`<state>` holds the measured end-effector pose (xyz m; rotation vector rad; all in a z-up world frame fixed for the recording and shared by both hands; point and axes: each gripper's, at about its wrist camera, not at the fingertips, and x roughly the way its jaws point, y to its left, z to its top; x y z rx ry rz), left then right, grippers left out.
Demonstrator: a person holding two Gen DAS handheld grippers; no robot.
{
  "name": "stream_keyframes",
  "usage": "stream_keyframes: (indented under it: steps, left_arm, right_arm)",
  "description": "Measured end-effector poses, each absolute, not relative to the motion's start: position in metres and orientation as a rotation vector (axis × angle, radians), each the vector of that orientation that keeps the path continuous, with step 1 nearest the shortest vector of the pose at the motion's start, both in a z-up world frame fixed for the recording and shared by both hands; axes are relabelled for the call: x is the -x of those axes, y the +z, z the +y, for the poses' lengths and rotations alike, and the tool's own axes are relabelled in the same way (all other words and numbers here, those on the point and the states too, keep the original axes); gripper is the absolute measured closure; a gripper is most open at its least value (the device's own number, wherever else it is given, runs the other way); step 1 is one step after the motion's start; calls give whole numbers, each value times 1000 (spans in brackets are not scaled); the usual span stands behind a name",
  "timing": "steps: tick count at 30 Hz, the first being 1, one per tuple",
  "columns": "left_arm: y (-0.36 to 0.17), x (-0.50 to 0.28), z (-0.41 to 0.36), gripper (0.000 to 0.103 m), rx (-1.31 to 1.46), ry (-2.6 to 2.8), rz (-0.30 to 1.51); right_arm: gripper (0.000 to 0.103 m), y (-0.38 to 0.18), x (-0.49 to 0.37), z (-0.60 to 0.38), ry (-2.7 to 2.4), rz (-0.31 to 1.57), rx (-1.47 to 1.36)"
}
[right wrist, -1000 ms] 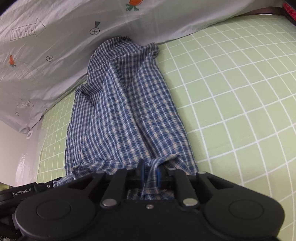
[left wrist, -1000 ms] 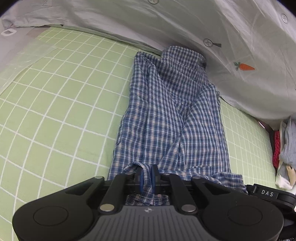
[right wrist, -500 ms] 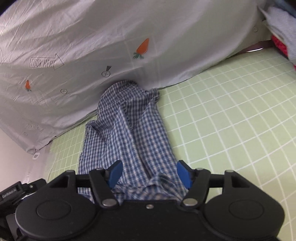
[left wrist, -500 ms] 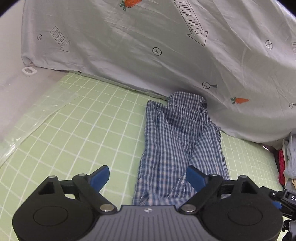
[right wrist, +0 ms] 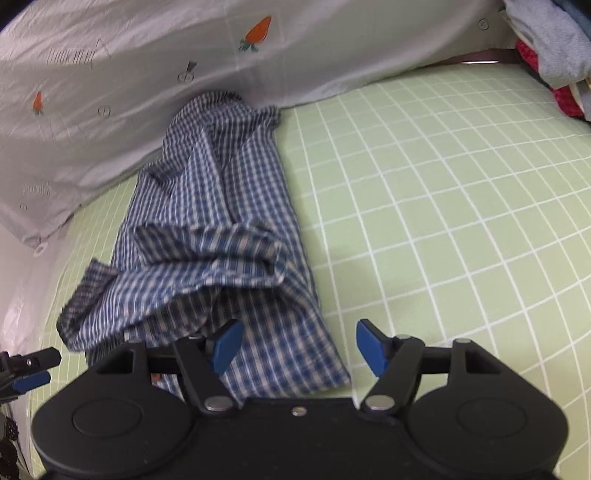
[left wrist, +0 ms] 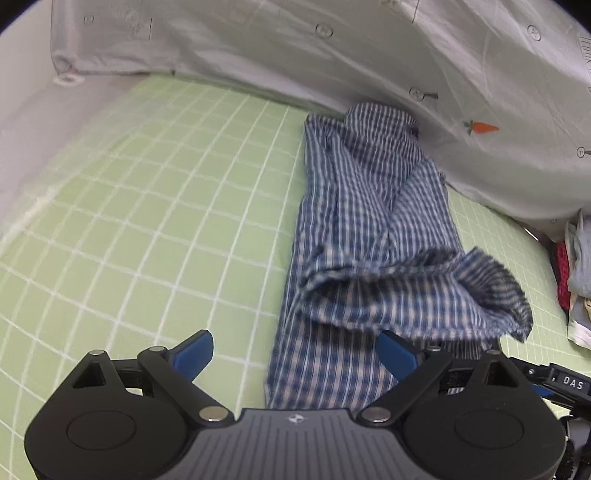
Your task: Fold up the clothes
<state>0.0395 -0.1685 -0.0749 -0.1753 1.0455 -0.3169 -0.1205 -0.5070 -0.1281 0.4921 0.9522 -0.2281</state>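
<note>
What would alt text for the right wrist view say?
A blue checked shirt lies in a long strip on a green grid mat, its near end flopped back over itself. The right gripper, jaws opening, holds nothing. A grey carrot-print sheet hangs behind.

A light green mat (left wrist: 155,206) with a white grid covers the surface. Behind it hangs a wrinkled grey sheet (left wrist: 332,55), printed with small orange carrots (right wrist: 258,31), crossed circles and arrow outlines with lettering too blurred to read. Its lower edge rests on the mat's far side. At the sheet's corner sits a white ring (right wrist: 40,250). A heap of other cloth (right wrist: 550,48), grey, red and pale, lies at the mat's far right edge.
</note>
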Motion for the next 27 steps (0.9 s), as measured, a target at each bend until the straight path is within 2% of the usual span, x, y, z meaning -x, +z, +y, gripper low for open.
stream_keyframes:
  steps: [10,17,27]
  left_arm:
    - [-104,-70,-189,7,132,-347,1127]
    - [-95,-104,-204,7,85,-312,1044]
    - [-94,-171,-230,7,79,-298,1018]
  right_arm:
    - [30,-159,89,-493,-140,1054,-357]
    - [30,-149,64,-498,-162,988,-420]
    - [29,-145,-5,-506,-160,943,-501]
